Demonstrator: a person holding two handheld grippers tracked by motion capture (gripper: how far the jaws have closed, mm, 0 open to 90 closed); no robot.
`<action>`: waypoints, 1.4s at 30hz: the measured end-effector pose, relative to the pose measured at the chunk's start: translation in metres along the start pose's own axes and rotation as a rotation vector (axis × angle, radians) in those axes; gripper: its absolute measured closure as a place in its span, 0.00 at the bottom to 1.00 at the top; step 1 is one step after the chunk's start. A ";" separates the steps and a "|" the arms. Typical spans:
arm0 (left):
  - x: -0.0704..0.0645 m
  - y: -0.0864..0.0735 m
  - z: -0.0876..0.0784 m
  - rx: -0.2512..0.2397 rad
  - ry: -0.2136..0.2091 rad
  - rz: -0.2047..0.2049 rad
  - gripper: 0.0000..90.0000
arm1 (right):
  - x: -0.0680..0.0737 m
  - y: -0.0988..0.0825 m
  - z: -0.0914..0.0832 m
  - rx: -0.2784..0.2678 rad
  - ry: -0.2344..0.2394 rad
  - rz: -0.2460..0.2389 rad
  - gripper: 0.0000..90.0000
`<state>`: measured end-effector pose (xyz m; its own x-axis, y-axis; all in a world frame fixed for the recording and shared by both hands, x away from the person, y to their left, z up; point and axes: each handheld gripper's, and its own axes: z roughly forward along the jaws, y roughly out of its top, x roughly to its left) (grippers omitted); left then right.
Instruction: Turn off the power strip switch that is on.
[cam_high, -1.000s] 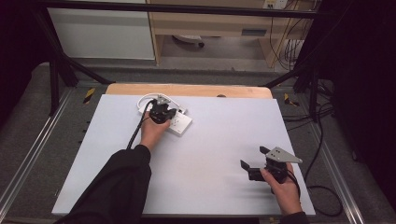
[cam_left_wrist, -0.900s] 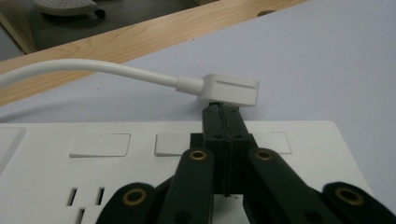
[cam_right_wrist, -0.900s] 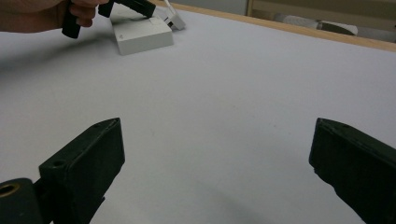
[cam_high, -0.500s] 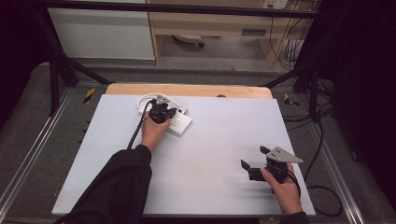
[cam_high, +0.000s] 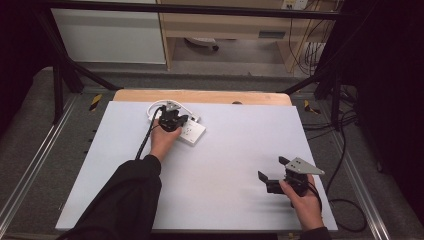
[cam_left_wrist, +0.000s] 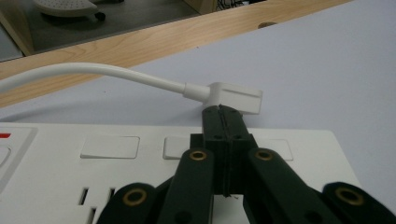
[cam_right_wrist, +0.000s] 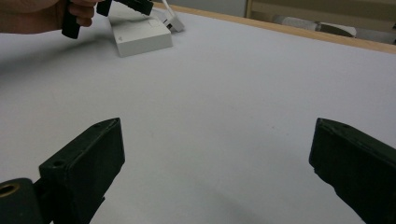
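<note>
1. With jaws pressed together on nothing, the left gripper (cam_left_wrist: 223, 122) rests on the white power strip (cam_high: 192, 132), tips just short of the white plug (cam_left_wrist: 232, 96); the strip lies at eleven o'clock on the table (cam_high: 240, 150).
2. Risk: pushing forward could shove the plug or skid the strip.
3. Right gripper (cam_high: 272, 174), five o'clock: jaws wide, empty.
4. Count: one strip, one plug, two grippers.

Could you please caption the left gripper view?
Shut left gripper poised over a white power strip, beside a white plug.

power strip (cam_high: 192, 131) far-left, mat (cam_high: 235, 150) elsewhere open
</note>
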<state>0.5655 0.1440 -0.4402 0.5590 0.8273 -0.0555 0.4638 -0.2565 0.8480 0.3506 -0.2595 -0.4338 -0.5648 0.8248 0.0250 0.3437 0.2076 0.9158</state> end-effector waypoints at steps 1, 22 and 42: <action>0.000 0.000 0.000 -0.001 0.001 -0.002 1.00 | 0.000 0.000 0.000 0.000 0.000 0.000 0.04; -0.001 0.003 -0.017 -0.025 0.000 -0.046 0.88 | -0.001 0.001 -0.001 -0.006 -0.004 -0.001 0.04; -0.011 0.019 -0.053 -0.091 -0.002 -0.069 0.22 | -0.002 0.001 -0.001 -0.011 -0.001 0.007 0.04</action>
<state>0.5321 0.1563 -0.3952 0.5294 0.8403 -0.1167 0.4373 -0.1524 0.8863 0.3512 -0.2619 -0.4325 -0.5620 0.8266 0.0312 0.3393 0.1959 0.9200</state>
